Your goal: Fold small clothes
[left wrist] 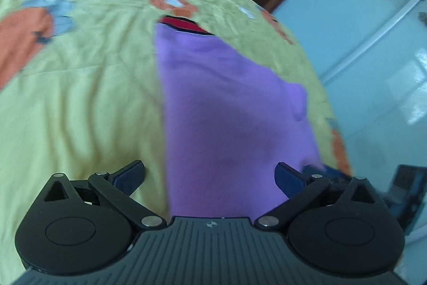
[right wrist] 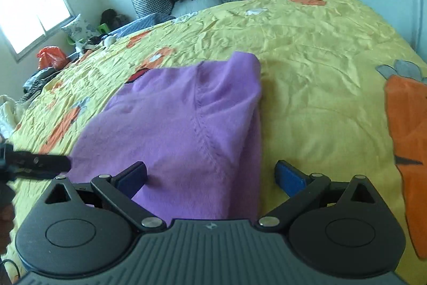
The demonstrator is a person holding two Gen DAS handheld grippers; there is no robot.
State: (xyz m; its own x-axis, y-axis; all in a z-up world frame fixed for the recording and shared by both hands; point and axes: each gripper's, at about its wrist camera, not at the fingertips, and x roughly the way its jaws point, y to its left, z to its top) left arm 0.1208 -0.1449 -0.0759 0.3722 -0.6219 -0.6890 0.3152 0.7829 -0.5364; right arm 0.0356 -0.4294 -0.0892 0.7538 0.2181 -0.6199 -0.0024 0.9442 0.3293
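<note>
I have the purple garment lying flat on the yellow bedsheet, already doubled into a narrow panel with a red collar peeking out at its far end, so I judge I'm between folds. Both my left gripper and right gripper hang spread wide and hold nothing, each poised over the garment's near end, the right one straddling its right edge. Next, I think, I need to clamp both near corners and carry them toward the collar, keeping the edges aligned.
</note>
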